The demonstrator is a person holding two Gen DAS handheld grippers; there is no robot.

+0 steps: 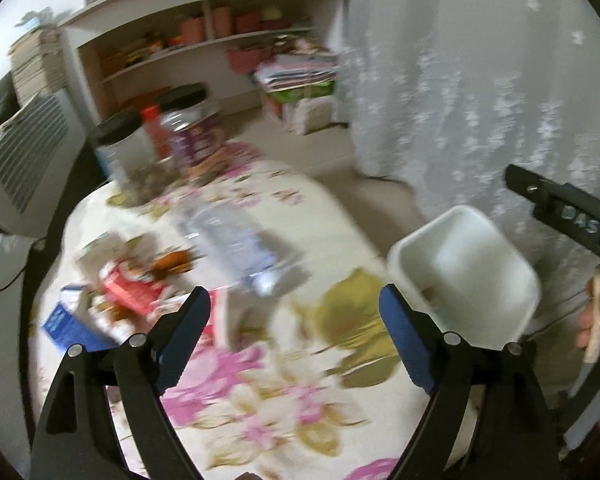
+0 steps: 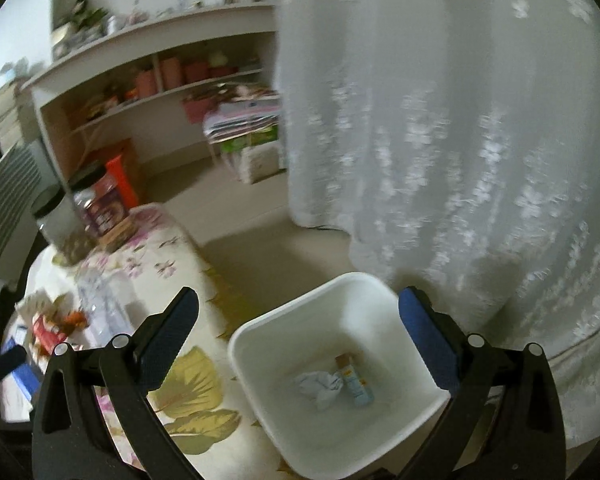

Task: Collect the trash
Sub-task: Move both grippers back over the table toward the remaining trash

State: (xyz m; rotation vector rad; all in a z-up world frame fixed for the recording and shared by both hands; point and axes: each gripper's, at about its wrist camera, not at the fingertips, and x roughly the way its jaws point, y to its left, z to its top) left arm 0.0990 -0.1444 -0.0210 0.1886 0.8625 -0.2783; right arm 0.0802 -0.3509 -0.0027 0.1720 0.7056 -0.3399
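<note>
A white bin [image 2: 340, 368] stands at the table's right edge, holding a crumpled tissue [image 2: 320, 388] and small tube [image 2: 354, 380]. Left of it on the floral tablecloth [image 1: 268, 400] lie a plastic bottle [image 1: 240, 240] and wrappers [image 1: 128, 292]; jars [image 1: 192, 128] stand far. Both grippers, left [image 1: 296, 300] and right [image 2: 300, 304], are released, empty.

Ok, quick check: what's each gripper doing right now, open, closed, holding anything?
Left gripper: open, nothing between its fingers, above the floral tablecloth.
Right gripper: open, empty, over the white bin.
</note>
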